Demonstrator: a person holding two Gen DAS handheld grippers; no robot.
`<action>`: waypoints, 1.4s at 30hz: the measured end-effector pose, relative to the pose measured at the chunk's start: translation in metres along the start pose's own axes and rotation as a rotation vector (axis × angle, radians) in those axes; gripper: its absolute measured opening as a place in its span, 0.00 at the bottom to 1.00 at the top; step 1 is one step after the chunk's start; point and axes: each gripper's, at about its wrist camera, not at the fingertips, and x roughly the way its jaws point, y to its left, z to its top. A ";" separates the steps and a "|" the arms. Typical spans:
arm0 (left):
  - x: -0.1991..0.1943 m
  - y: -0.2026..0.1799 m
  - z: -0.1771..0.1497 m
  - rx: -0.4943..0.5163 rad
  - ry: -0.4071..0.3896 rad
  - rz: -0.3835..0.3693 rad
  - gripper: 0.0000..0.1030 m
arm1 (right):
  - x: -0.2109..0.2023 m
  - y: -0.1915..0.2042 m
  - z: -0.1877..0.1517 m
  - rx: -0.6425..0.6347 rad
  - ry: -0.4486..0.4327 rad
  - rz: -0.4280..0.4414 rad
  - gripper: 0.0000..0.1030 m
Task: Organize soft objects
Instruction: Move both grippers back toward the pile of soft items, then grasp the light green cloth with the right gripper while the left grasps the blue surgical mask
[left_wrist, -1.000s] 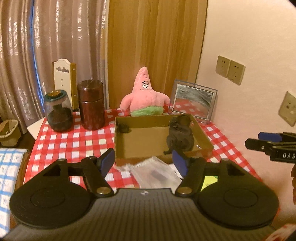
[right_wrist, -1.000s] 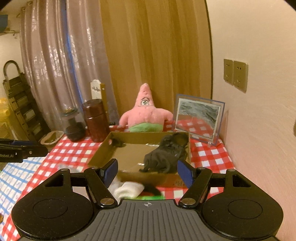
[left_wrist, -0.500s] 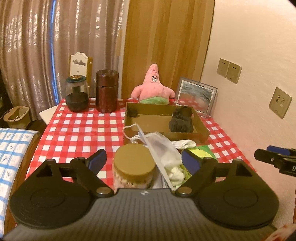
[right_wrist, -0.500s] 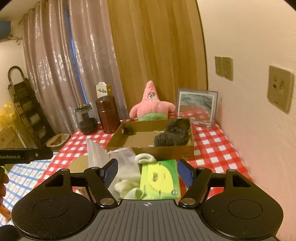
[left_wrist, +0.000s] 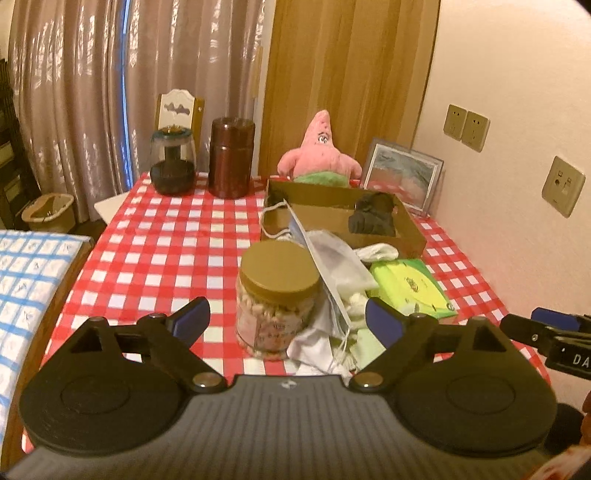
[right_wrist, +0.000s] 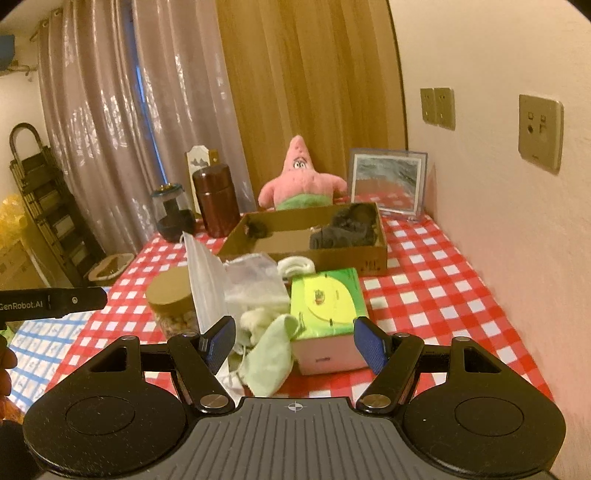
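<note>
Checked tablecloth (left_wrist: 177, 236) beside curtains (left_wrist: 110, 74).

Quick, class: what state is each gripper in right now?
Left gripper: open, holding nothing.
Right gripper: open, holding nothing.

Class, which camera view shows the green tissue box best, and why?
The right wrist view: the green tissue box sits near and central, its top and front face visible. In the left wrist view the box shows only its top, partly hidden behind the white bag.
</note>
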 end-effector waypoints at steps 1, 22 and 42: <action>0.001 0.000 -0.002 -0.003 0.005 0.000 0.87 | 0.001 0.001 -0.002 -0.003 0.005 -0.002 0.69; 0.024 -0.016 -0.017 0.033 0.035 0.020 0.87 | 0.042 -0.007 -0.031 -0.010 0.078 -0.018 0.69; 0.072 -0.012 -0.032 0.020 0.096 0.015 0.87 | 0.080 -0.010 -0.049 -0.028 0.089 0.012 0.68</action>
